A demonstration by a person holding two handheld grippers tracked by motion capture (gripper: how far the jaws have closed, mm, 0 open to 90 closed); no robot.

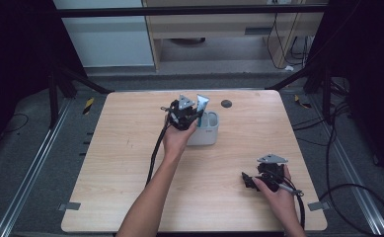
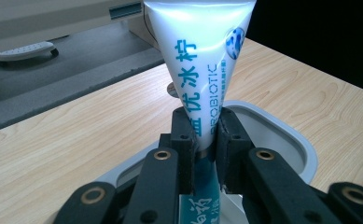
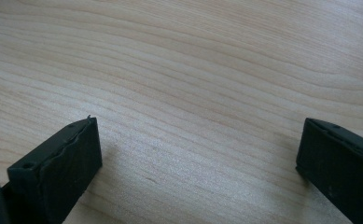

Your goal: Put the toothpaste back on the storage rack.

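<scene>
Toothpaste tube clamped upright in our left gripper — over the white cup, mid-table.
Our right gripper rests near right on the table — jaws apart, holding nothing.

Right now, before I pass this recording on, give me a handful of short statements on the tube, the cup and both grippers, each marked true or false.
1. The left gripper is clamped on the tube. True.
2. The tube lies flat on the table. False: it stands roughly upright in the jaws, wide crimped end up, over the white cup.
3. The right gripper stands open with bare wood between its jaws. True.
4. The right gripper holds the cup. False: it rests near the table's front right, apart from the cup.
5. The tube's print is red. False: it is blue on white.
</scene>
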